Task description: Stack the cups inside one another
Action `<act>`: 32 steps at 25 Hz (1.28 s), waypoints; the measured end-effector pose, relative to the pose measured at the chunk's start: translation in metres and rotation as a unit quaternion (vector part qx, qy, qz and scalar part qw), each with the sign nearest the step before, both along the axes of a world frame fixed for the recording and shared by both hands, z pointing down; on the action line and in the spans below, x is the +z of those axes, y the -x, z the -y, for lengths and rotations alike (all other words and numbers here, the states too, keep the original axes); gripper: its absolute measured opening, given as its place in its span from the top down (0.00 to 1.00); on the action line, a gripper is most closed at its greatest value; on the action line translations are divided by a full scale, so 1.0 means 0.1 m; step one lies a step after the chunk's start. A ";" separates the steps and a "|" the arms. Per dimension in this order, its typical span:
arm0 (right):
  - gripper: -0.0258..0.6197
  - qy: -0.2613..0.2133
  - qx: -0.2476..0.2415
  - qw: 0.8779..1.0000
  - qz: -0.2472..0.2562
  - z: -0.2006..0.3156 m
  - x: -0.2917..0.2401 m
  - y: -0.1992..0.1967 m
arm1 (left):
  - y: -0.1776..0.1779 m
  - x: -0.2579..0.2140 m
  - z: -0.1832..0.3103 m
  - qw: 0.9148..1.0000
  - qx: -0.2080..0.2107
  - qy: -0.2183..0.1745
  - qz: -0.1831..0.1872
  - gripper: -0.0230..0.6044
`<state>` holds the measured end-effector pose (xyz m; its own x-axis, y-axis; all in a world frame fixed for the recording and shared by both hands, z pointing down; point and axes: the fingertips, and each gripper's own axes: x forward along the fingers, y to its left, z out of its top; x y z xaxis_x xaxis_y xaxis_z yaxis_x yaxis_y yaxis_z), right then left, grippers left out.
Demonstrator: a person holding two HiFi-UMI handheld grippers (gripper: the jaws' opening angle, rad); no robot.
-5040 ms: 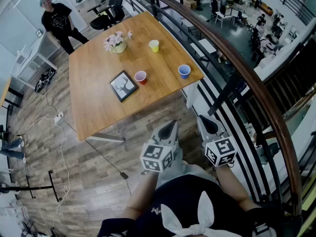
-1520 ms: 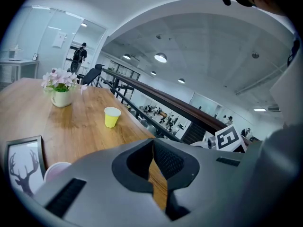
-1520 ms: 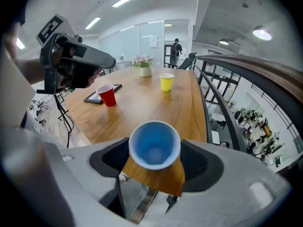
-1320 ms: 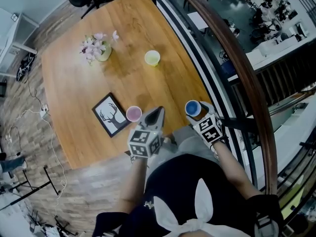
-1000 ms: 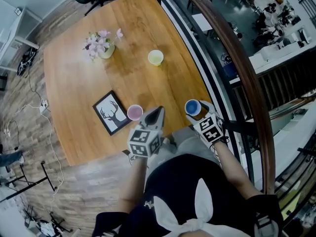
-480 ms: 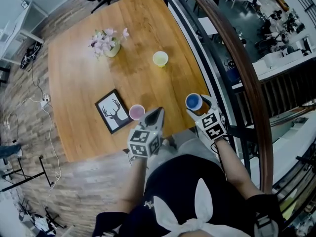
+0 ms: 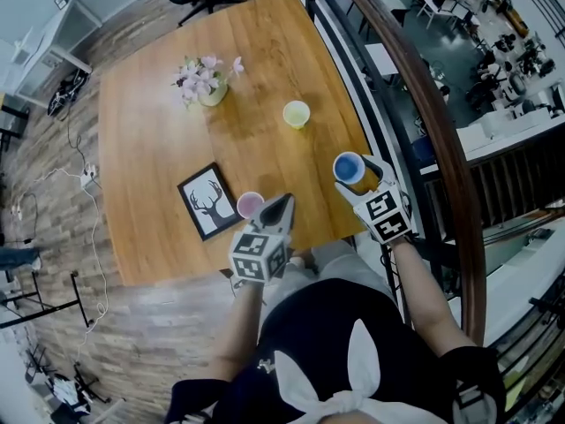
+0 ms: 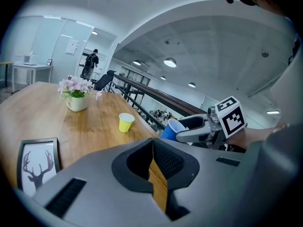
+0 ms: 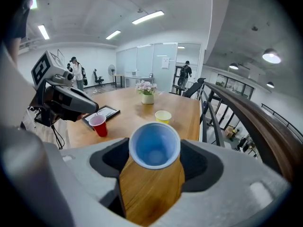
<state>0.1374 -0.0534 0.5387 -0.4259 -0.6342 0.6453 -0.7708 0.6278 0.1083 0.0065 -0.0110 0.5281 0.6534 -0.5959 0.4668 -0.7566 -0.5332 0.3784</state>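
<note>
Wooden table (image 7: 150, 157) by railing. Right gripper (image 7: 355, 177) clamped on blue cup (image 9: 155, 150) at its jaw tips. Left gripper (image 7: 282, 203) closed, empty, red cup (image 9: 98, 125) just beside. Cup probably light, thin-walled, crushable: grip mid-wall gently.

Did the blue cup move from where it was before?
Yes. The blue cup is in the right gripper and is now nearer the yellow cup, farther in from the table's near edge.
</note>
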 end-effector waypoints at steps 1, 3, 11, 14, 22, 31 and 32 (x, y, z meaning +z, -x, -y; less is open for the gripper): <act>0.45 -0.005 -0.003 1.000 0.000 0.05 -0.03 0.00 | 0.00 -0.01 0.01 1.000 -0.002 -0.001 0.001 0.93; 0.45 -0.015 -0.009 1.000 0.000 0.14 -0.11 0.02 | 0.01 -0.04 0.02 1.000 -0.005 -0.003 0.003 0.93; 0.45 -0.049 -0.040 0.998 0.001 0.45 -0.35 0.17 | 0.07 -0.09 0.08 1.000 -0.017 -0.009 0.006 0.93; 0.45 -0.059 -0.051 0.997 0.000 0.55 -0.44 0.22 | 0.08 -0.12 0.09 1.000 -0.021 -0.010 0.006 0.93; 0.45 -0.078 -0.077 0.994 0.002 0.82 -0.58 0.39 | 0.10 -0.13 0.13 0.999 -0.030 -0.009 0.005 0.93; 0.45 -0.084 -0.105 0.991 -0.002 1.07 -0.63 0.54 | 0.13 -0.13 0.20 0.999 -0.050 -0.003 -0.003 0.93; 0.45 -0.084 -0.108 0.991 -0.002 1.10 -0.63 0.56 | 0.14 -0.13 0.21 0.999 -0.052 -0.003 -0.003 0.93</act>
<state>0.0812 -0.1635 0.4759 -0.5612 -0.6275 0.5398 -0.6195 0.7509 0.2288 -0.0071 -0.0322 0.5150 0.5900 -0.6636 0.4600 -0.8063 -0.4535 0.3799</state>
